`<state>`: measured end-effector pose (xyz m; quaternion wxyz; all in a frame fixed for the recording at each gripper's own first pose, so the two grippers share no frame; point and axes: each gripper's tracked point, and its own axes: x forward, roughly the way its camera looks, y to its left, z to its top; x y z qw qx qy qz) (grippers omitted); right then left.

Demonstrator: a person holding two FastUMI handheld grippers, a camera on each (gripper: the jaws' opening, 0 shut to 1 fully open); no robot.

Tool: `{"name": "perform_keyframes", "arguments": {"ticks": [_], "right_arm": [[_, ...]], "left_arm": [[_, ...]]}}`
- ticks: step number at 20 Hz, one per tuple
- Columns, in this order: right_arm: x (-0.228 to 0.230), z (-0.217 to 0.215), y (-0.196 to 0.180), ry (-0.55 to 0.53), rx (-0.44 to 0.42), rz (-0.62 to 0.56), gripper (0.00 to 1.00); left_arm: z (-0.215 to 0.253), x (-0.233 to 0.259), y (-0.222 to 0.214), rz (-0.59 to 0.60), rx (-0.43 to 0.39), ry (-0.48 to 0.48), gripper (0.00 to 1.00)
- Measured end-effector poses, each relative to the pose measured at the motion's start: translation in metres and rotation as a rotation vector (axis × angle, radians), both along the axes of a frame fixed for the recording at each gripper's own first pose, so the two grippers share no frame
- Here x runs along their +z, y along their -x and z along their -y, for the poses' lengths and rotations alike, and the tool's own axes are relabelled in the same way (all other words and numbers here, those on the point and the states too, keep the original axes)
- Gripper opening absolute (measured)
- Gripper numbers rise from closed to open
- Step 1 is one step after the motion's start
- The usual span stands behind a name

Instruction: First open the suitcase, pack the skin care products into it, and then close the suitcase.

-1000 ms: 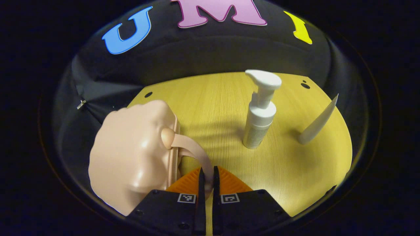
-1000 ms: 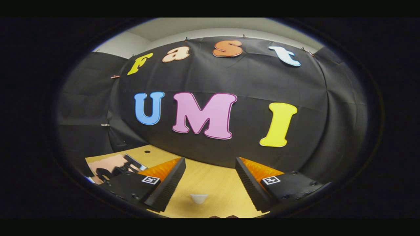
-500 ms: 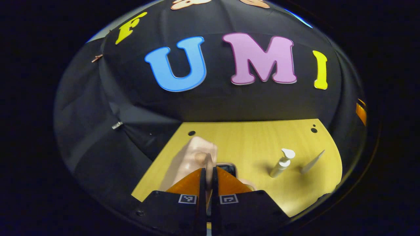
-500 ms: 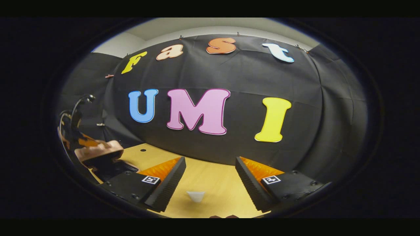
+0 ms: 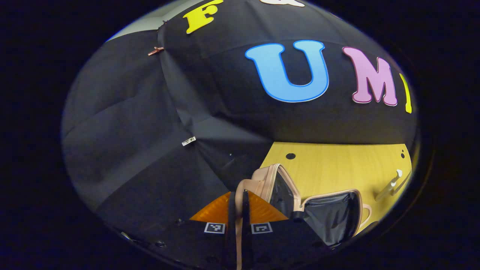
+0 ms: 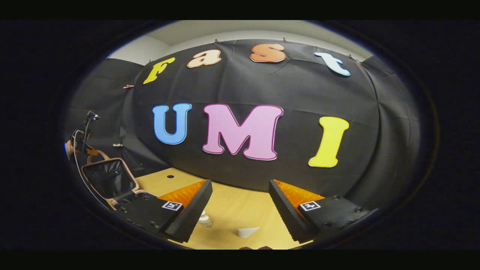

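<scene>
Both fingers of my left gripper [image 5: 237, 204] pinch the beige handle [image 5: 240, 185] of the suitcase [image 5: 300, 204], whose lid [image 5: 275, 183] stands raised over the dark lining on the table [image 5: 337, 165]; in the left gripper view I judge it best to carry the lid past upright before releasing, so it cannot drop shut. In the right gripper view my right gripper [image 6: 240, 204] hangs with jaws wide apart and empty, the pump bottle [image 6: 204, 220] and white tube [image 6: 247, 231] low between them, the suitcase far left.
</scene>
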<state>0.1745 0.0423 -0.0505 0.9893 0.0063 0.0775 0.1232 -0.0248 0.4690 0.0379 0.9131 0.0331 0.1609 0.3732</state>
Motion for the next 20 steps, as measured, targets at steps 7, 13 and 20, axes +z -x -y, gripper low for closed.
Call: {"name": "perform_keyframes", "arguments": {"ticks": [7, 13, 20], "right_arm": [[-0.006, -0.010, 0.009, 0.124, -0.054, -0.049, 0.97], [-0.025, -0.030, 0.014, 0.141, -0.083, -0.145, 0.97], [-0.042, -0.050, 0.016, 0.038, -0.099, -0.233, 1.00]], "left_arm": [[-0.100, -0.095, -0.053, -0.192, 0.050, 0.184, 0.11], [-0.106, -0.121, -0.075, -0.210, 0.039, 0.303, 0.11], [-0.124, -0.132, -0.070, -0.192, 0.105, 0.211, 0.29]]}}
